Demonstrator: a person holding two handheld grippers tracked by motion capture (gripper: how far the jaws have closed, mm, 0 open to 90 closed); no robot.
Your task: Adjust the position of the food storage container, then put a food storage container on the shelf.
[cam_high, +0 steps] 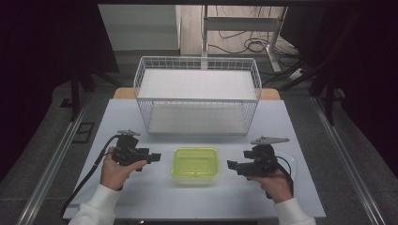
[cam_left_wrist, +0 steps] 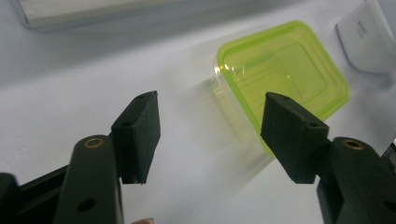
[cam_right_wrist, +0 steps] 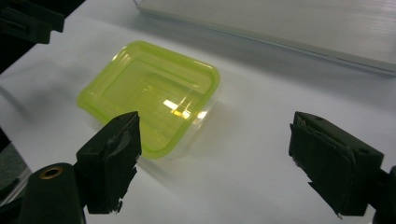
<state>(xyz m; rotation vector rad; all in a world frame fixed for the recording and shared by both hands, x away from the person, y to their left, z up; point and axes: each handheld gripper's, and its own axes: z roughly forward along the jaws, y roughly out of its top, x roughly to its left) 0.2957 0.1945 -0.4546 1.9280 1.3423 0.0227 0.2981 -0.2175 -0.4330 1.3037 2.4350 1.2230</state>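
- The white table (cam_high: 141,117) stands on a grey floor, dark at the sides.
- Wire basket (cam_high: 197,93): behind the green-lidded container (cam_high: 195,162), well apart.
- Container: on the table near its front edge, bare surface all round.
- Left gripper (cam_high: 155,158): just left of the container, jaws wide, empty.
- Right gripper (cam_high: 231,165): just right of it, jaws wide, empty.
- The left gripper view shows a white object (cam_left_wrist: 366,42) beyond the container.

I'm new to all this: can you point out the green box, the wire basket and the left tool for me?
green box (cam_high: 195,162): high view, middle of its lid.
wire basket (cam_high: 197,100): high view, front top rim.
left tool (cam_left_wrist: 210,128): left gripper view, midway between its two open fingertips.
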